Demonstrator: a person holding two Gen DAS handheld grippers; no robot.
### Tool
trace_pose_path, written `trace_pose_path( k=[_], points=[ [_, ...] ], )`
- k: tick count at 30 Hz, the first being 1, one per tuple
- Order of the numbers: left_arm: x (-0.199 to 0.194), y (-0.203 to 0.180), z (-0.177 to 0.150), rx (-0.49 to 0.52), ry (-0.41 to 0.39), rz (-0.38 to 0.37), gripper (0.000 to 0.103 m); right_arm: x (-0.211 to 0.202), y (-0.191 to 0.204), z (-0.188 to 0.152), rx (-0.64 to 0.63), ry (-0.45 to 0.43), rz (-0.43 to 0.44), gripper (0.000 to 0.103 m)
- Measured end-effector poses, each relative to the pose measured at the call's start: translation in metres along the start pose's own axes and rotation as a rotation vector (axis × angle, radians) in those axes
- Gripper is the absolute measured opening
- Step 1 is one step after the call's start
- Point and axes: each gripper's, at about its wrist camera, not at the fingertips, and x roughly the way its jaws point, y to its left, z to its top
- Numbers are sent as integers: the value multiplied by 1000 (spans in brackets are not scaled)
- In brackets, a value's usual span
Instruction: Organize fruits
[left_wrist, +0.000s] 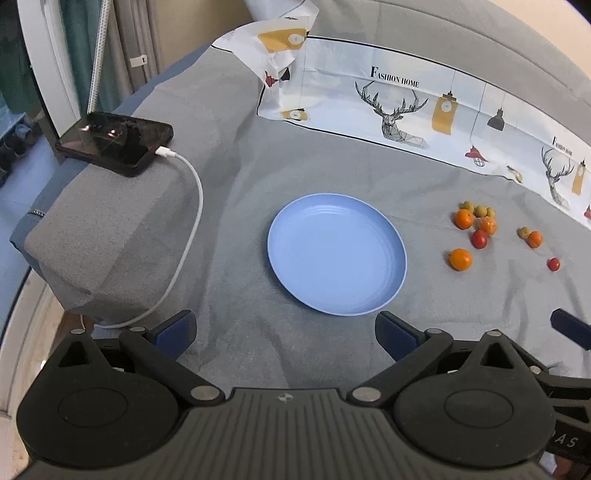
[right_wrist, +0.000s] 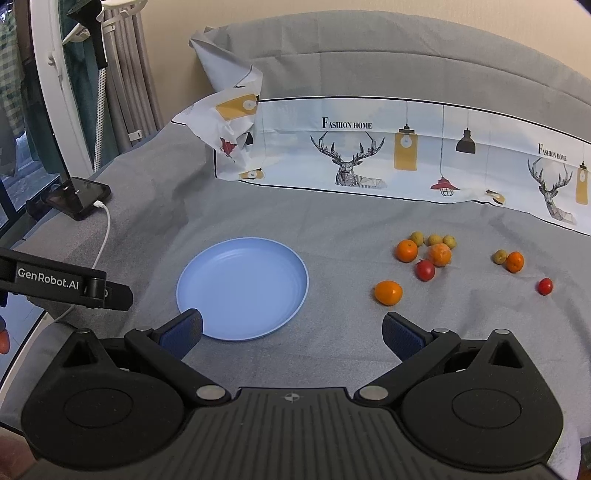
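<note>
Both grippers spread wide and empty, nothing picked yet.

Left gripper (left_wrist: 286, 332) hovering over grey cloth (left_wrist: 240, 206) just short of empty blue plate (left_wrist: 337, 260); right gripper (right_wrist: 291, 328) gaping between plate and nearest orange (right_wrist: 388, 292). Fruits (right_wrist: 439, 254) scattered well right of plate. Opening step, by the look: next, reach right, straddle that orange, close gently.

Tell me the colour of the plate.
Light blue plate, plain and empty, clearest in the right wrist view.

a black phone (left_wrist: 115, 142) on its white charging cable (left_wrist: 192, 206), beside a deer-print cloth (right_wrist: 388, 155).
</note>
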Motion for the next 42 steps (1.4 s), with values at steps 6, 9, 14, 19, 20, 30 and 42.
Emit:
trace_pose_path(
  k=[6,9,14,19,20,30,42],
  points=[
    [-1,-5,-2,30,1,-1,103,0,0,-1,-4,-2,4,103],
    [-1,-7,-2,33,4,6,103,-1,0,-1,-3,-3,3,103],
    [-1,-7,-3,41,2,2,103,0,1,-2,2,-2,5,103],
    [0,-3,-3,29,12,-22,103,-1,1,-2,2,-2,7,103],
    [-1,-3,-3,28,10,-20,103,-1,1,-2,1,-2,7,103],
    [-2,-5,-2,35,5,-2,103,-1,2,-3,-1,-4,9,103],
    [-2,-4,-2,37,5,6,103,-1,3,-2,0,-4,9,103]
  ],
)
